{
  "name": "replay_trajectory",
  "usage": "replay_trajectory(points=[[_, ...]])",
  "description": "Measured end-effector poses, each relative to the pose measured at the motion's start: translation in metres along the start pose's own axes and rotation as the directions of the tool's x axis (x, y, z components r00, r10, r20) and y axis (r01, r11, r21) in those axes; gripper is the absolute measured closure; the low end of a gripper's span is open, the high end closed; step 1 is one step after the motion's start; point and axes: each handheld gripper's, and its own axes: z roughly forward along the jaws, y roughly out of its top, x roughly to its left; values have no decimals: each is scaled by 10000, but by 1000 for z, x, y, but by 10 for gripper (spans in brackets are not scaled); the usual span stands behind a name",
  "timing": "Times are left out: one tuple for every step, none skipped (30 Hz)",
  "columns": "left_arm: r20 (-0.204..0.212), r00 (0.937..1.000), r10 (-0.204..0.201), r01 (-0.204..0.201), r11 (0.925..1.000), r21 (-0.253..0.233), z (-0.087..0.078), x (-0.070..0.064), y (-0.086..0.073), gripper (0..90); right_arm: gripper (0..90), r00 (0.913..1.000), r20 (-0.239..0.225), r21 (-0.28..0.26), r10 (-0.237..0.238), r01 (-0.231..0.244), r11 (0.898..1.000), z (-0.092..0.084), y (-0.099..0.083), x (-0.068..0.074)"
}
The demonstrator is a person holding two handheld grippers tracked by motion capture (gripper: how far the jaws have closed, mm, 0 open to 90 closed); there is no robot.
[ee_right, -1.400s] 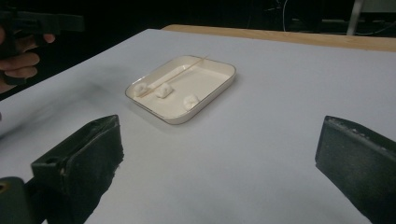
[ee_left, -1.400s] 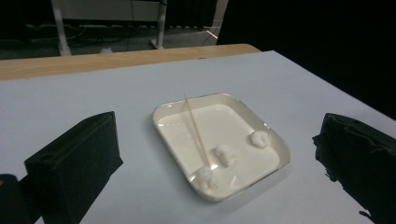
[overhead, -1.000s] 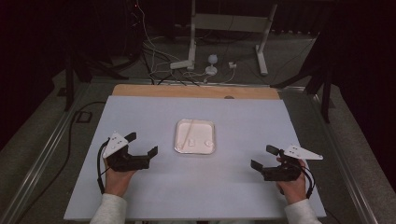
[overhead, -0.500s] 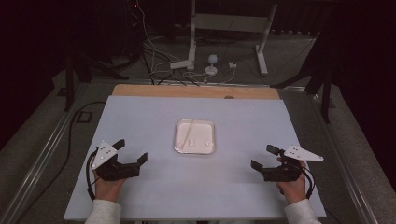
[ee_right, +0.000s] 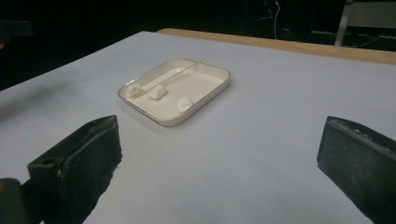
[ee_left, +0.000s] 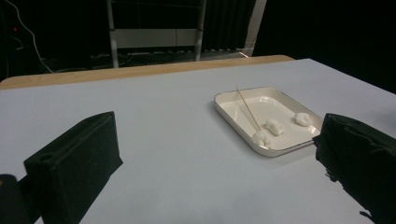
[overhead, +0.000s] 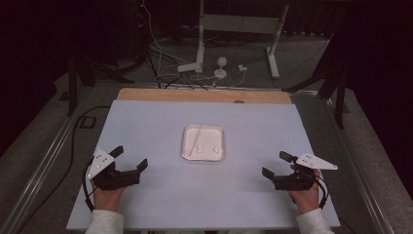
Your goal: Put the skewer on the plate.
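The table (overhead: 160, 204) is covered in a pale blue-grey sheet, with a strip of bare wood along its far edge, beyond both grippers.

The tray (overhead: 187, 142) is a white, rounded rectangle lying flat on the sheet, ahead of both pairs of fingers and between them, well apart from each. From the left gripper view it lies ahead and to the right of the fingers, its near corner close to the right finger's tip in the picture (though the high view shows clear sheet between them). From the right gripper view the tray (ee_right: 205, 88) lies ahead and to the left, past the left finger.

The left gripper (overhead: 130, 159) is held low over the near left part of the table, jaws wide apart and holding nothing; its fingers (ee_left: 74, 163) frame bare sheet.

The right gripper (overhead: 276, 165) is held over the near right part, jaws likewise spread with nothing between them; its fingers (ee_right: 77, 158) also frame bare sheet.

A thin wooden stick (ee_left: 248, 109) lies slantwise in the tray, one end propped on the far rim, the other down by the near rim.

Three small white lumps (ee_left: 274, 126) sit in a row along the tray's near side, closest to the fingers; the stick's lower end meets the end lump.
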Motion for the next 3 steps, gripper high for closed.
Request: replay_trajectory(points=[[11,10000,-23,23,10000,-3,0,0,0,5,0,10000,3,-3,-2,2,10000,0,0,0],[18,10000,-32,32,10000,-8,0,0,0,6,0,10000,16,-6,-20,20,10000,-1,0,0],[-10,10000,-32,32,10000,-2,0,0,0,6,0,10000,44,19,-73,73,10000,-1,0,0]])
